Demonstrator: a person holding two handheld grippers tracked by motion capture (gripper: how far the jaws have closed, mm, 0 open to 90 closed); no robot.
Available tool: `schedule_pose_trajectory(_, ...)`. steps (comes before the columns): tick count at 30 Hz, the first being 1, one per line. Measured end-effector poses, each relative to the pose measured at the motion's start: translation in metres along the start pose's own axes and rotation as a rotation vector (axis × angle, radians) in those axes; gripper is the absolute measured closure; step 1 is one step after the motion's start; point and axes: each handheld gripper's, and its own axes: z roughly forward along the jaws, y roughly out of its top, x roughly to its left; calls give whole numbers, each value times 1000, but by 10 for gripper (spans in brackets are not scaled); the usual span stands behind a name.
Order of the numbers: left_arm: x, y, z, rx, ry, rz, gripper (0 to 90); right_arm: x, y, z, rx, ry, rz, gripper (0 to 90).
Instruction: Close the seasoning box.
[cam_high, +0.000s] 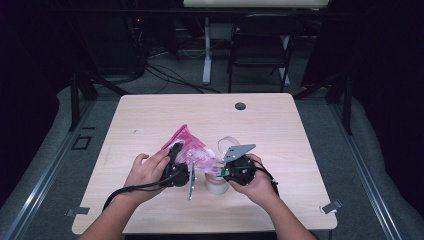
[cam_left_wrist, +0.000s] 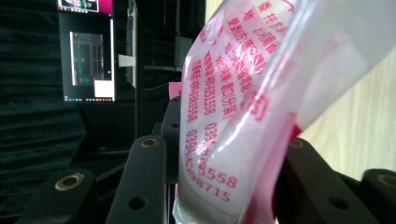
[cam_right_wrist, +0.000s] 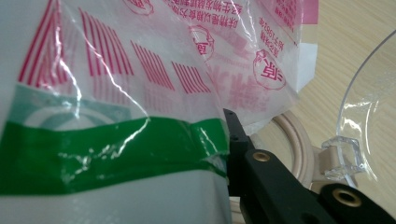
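A pink-and-white printed plastic bag (cam_high: 194, 151) hangs between my two grippers above the table (cam_high: 150, 115). My left gripper (cam_high: 176, 149) pinches its left end; in the left gripper view the bag (cam_left_wrist: 233, 116) is squeezed between both black jaws of that gripper (cam_left_wrist: 222, 142). My right gripper (cam_high: 220, 171) holds the bag's lower right part, by a green band (cam_right_wrist: 107, 154). One black fingertip (cam_right_wrist: 236, 133) presses the bag's edge, and the other jaw is hidden behind the bag (cam_right_wrist: 140, 60). Under the bag stands a white jar (cam_high: 216, 185) with a beige rim (cam_right_wrist: 299, 154) and a clear hinged lid (cam_right_wrist: 369, 107) standing open.
The light wooden table has a dark round grommet (cam_high: 240, 106) near its far edge. A black folding chair (cam_high: 260, 45) and cables stand on the floor beyond. Metal clips (cam_high: 331, 206) sit at the front corners.
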Motion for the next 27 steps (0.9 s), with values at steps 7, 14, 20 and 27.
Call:
schedule_pose_trajectory(7, -4, -3, -1, 1, 1, -51, 683, 1, 1, 0, -5, -1, -7, 900)
schedule_pose_trajectory(14, -9, -6, 0, -1, -23, -57, 693, 1, 1, -1, -24, 4, -9, 900)
schedule_pose_trajectory(20, -14, -10, 2, -6, -35, -69, 705, 2, 2, -2, -43, 2, -8, 843)
schedule_pose_trajectory(27, -17, -14, 3, -5, -50, -90, 714, 1, 3, -6, -91, -15, 11, 654)
